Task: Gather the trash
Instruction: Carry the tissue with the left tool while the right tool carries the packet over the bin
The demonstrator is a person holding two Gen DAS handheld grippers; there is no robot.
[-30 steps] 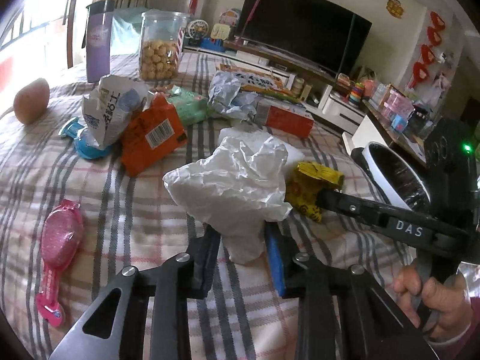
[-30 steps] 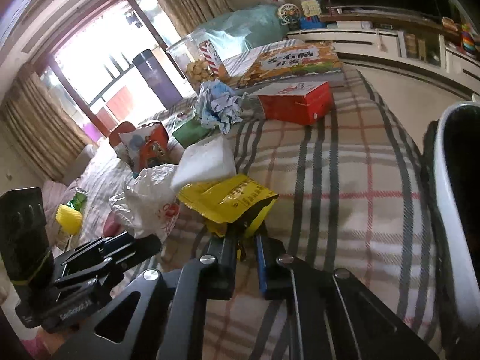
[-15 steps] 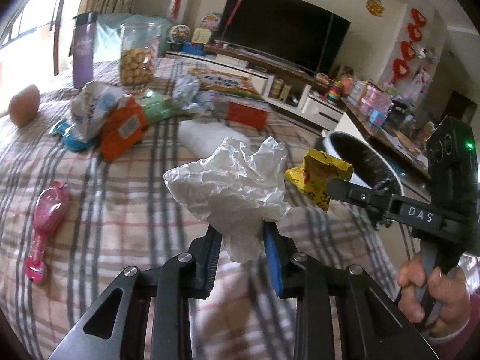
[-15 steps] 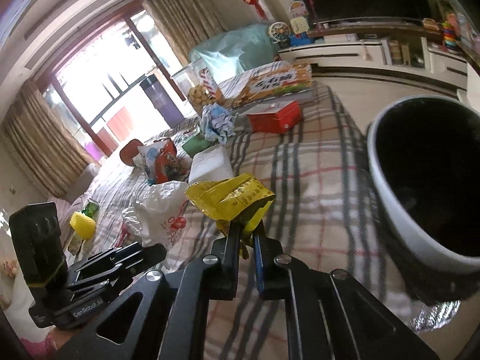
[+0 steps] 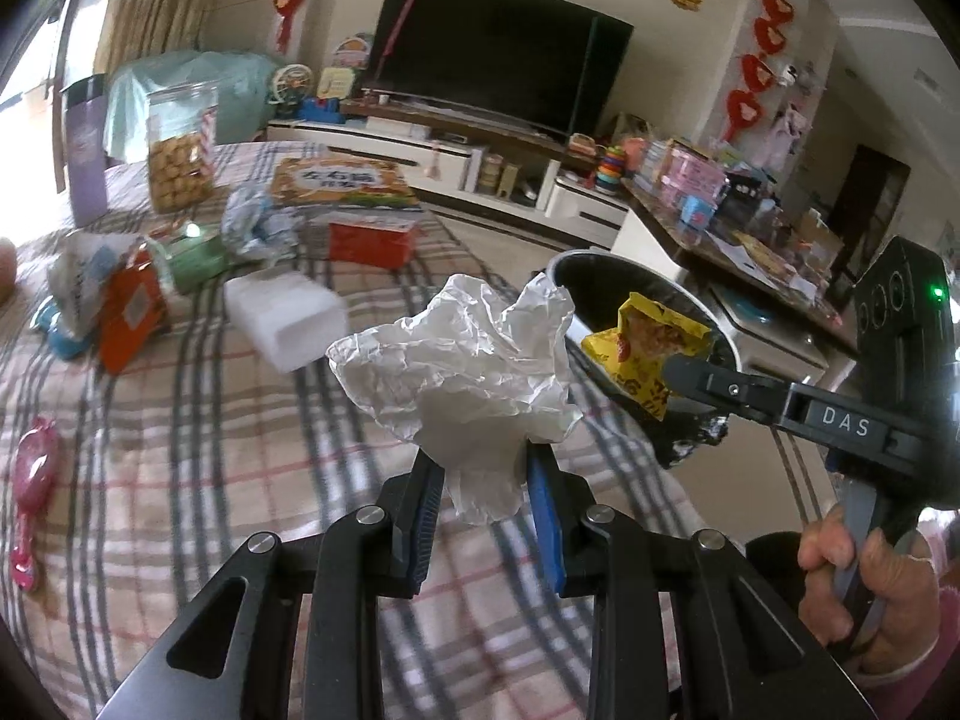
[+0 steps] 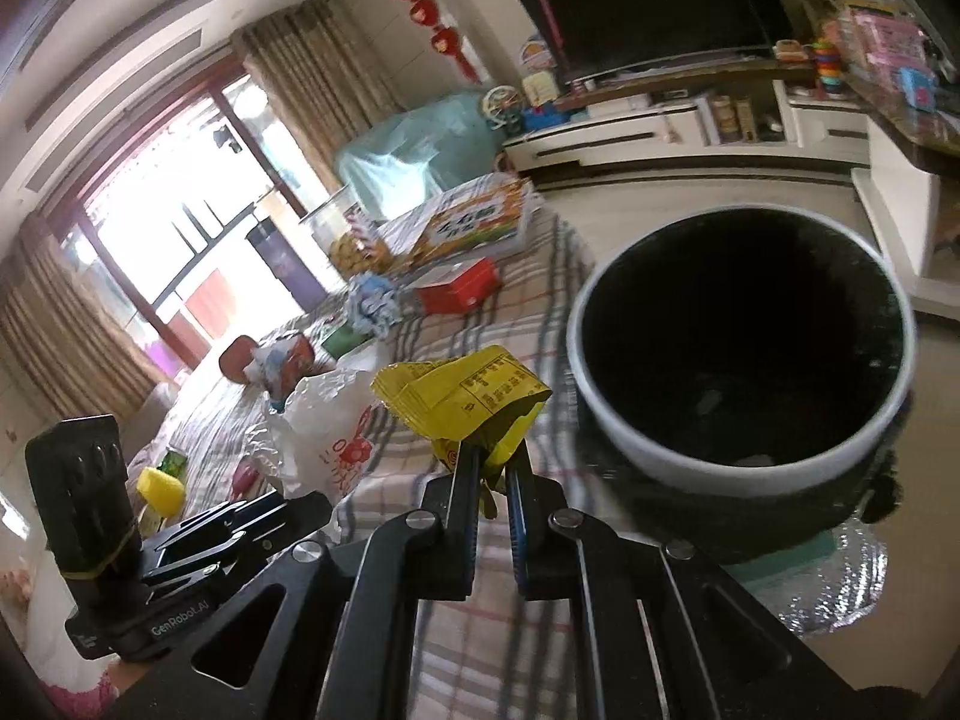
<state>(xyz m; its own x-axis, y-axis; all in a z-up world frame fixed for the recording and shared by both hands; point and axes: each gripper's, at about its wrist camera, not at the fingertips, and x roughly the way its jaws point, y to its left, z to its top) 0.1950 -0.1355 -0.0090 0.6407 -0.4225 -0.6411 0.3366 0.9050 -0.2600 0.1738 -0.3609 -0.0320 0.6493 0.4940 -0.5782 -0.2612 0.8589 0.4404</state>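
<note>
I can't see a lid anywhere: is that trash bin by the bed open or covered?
Open. The trash bin shows a bare round white rim and dark inside, with no lid on it.

Trash bin (image 6: 744, 456) interior too dark to read, pink brush (image 5: 33, 498) blurred, package print illegible

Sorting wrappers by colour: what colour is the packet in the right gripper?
Yellow snack packet, with small dark print; clearest in the right wrist view.

Both claws' loads, white bag (image 5: 462, 360) and yellow wrapper (image 6: 462, 399), now lifted nearer bin (image 6: 612, 420).
</note>
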